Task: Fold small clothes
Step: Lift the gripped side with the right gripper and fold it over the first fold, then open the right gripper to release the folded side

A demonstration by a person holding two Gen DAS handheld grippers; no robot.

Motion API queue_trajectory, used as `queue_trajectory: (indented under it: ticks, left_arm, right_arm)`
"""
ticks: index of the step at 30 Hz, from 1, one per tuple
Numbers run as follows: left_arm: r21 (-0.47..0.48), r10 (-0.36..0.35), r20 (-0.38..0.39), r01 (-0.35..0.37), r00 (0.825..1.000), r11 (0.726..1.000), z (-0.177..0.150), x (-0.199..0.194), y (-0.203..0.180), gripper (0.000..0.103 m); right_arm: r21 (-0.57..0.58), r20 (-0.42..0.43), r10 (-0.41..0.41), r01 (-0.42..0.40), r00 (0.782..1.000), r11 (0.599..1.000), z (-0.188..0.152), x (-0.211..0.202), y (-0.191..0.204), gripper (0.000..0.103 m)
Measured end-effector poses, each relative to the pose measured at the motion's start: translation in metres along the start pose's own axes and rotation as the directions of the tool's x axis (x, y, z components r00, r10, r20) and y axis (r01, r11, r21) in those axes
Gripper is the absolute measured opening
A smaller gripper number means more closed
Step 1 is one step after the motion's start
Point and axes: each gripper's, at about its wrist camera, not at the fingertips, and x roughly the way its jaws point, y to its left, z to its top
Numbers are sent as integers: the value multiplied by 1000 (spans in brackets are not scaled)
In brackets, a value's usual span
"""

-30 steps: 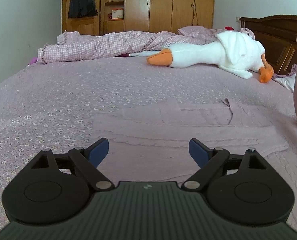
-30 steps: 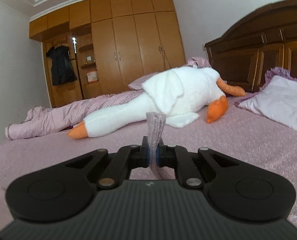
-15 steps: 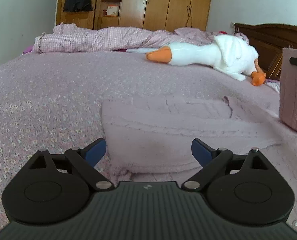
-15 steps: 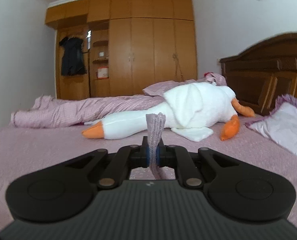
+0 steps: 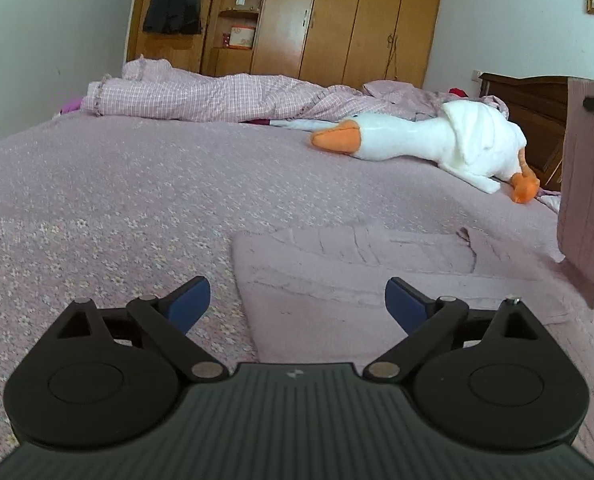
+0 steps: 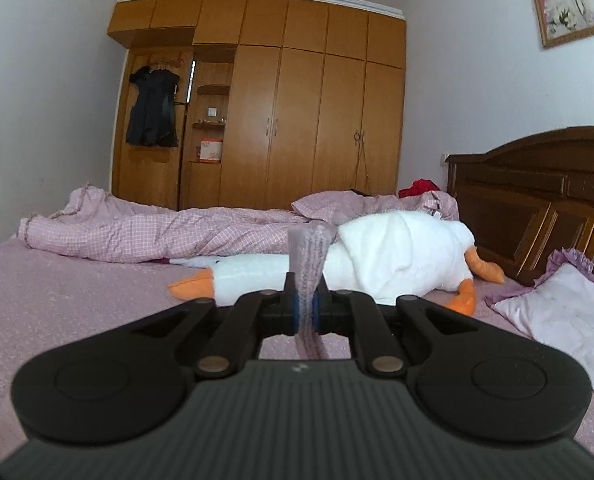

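While the bed (image 5: 109,184) carries the work, the fold is judged to be in an early stage: the pink knitted garment (image 5: 337,280) lies mostly flat on the flowered bedspread, and one end of it is raised. No finished fold line is visible, so bringing the raised end over the flat body and laying it down remains to be done, as does any further fold.

The plush goose (image 5: 425,140) and the checked quilt (image 5: 217,96) lie farther up the bed, well apart from the garment.

The right tool (image 6: 305,312) has its jaws closed on a bunched strip of the knit, which passes between the blue pads and stands up above them. In the left wrist view, this held end (image 5: 585,192) hangs as a panel at the right edge, above the flat part.

The left tool (image 5: 297,300) has its jaws spread wide and holds nothing. The garment's near left corner lies just ahead of it, between the line of its two blue fingertips (image 5: 189,300); contact cannot be confirmed.
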Motion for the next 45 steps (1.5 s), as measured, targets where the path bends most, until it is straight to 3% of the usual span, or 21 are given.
queue_trajectory:
  ticks: [8,17,23,39,42,45]
  left_arm:
    - [-2,8,-9,-8,1000,1000,1,3,2,98]
    - [5,11,-11,-11,1000,1000,0,4,1,98]
    - [12,4,-14,-4,1000,1000,0,5,-1,98]
    - [-29,32,-68,-34,997,999,-4,6,15,98]
    - [-35,39,-68,-42,997,999,-4,6,22,98]
    - [-72,56,-84,-62,995,996,-3,9,32,98]
  right_arm:
    - [-1,-32,10,-10,999,1000,12,3,30,9]
    - [-26,28,42,-41,999,999,27,-7,56,10]
    - [-45,20,82,-81,996,996,22,-10,70,10]
    - [-84,-108,185,-194,977,977,-104,-8,159,10]
    - [-143,-97,192,-205,977,968,-127,-21,184,11]
    - [-212,-120,244,-265,962,941,-143,-30,204,11]
